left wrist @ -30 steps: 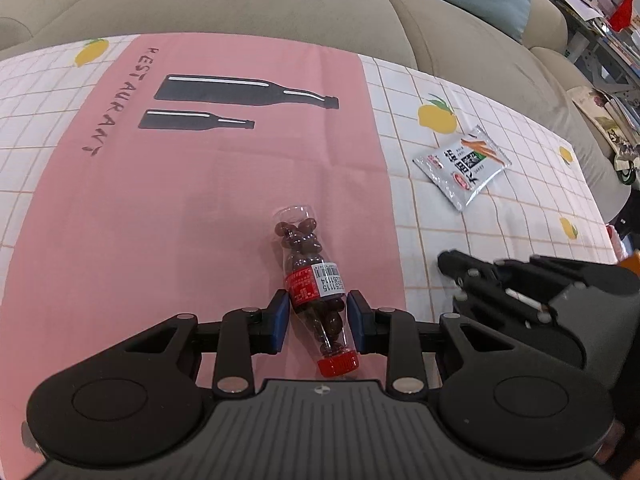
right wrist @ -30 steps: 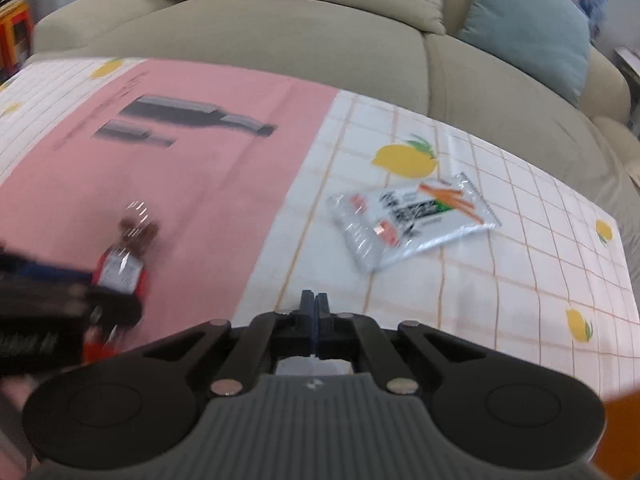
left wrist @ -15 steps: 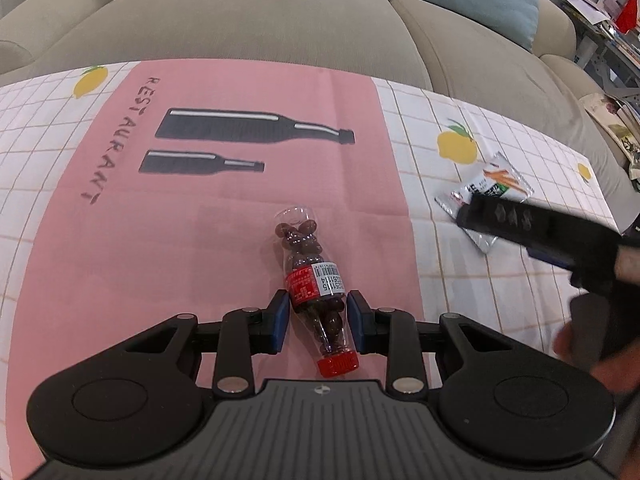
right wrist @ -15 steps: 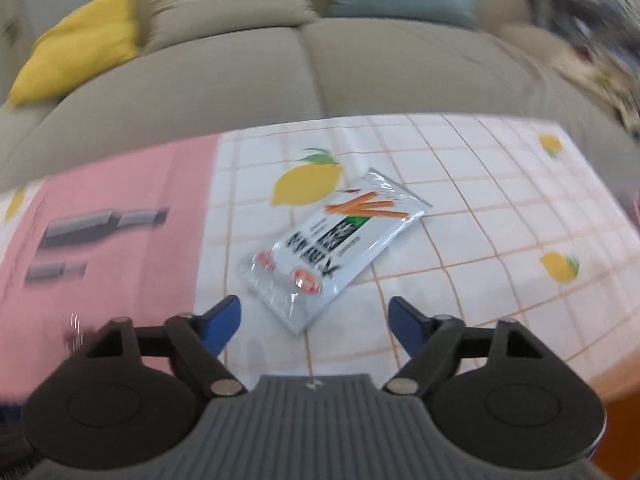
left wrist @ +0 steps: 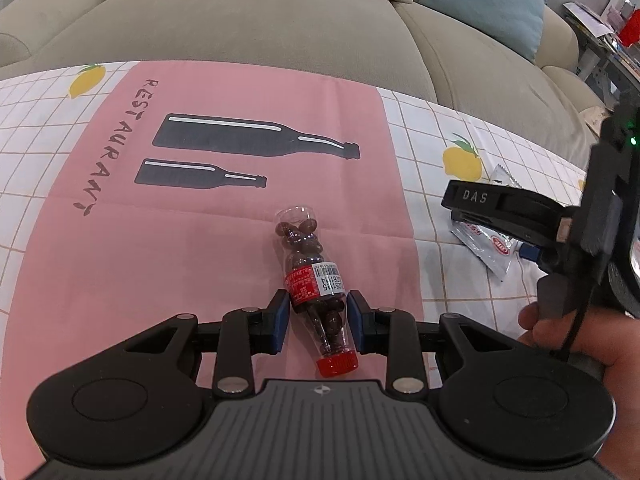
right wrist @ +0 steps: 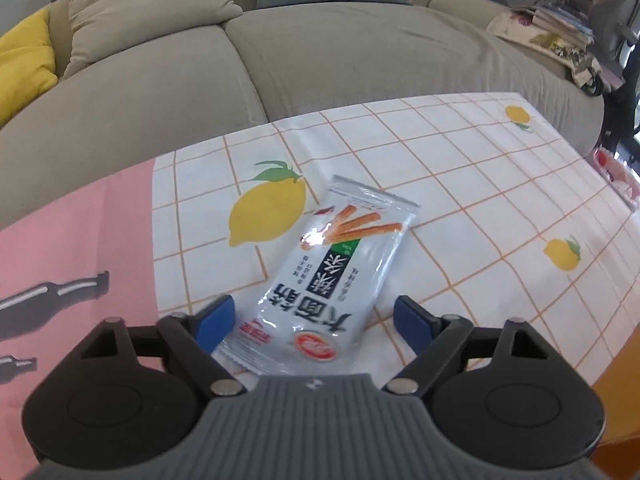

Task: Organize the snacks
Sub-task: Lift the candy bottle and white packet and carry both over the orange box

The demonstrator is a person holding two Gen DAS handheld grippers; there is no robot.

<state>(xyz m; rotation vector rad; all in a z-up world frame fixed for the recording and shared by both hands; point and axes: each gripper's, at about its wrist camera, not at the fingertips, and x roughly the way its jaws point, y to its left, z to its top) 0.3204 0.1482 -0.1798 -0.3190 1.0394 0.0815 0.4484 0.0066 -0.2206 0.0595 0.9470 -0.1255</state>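
A small clear bottle [left wrist: 314,280] of chocolate candies, with a red label and red cap, lies on the pink placemat [left wrist: 180,248]. My left gripper [left wrist: 316,314] is shut on its neck end. A silver snack packet [right wrist: 340,264] printed with orange sticks lies flat on the checked tablecloth [right wrist: 460,184]. My right gripper [right wrist: 314,320] straddles the packet's near end. Its jaws are closing, and the blue pads [right wrist: 216,320] stand clear of the packet's edges. In the left wrist view the right gripper [left wrist: 504,208] covers most of the packet [left wrist: 494,250].
A beige sofa [right wrist: 320,52] with yellow, beige and teal cushions runs behind the table. A person's hand [left wrist: 568,336] holds the right gripper. Books and clutter [right wrist: 560,28] sit at the far right. The table's right edge [right wrist: 624,340] is near.
My right gripper went from shut to open, rolled, and moved right over the snack packet. The left gripper still holds the bottle in the same spot.
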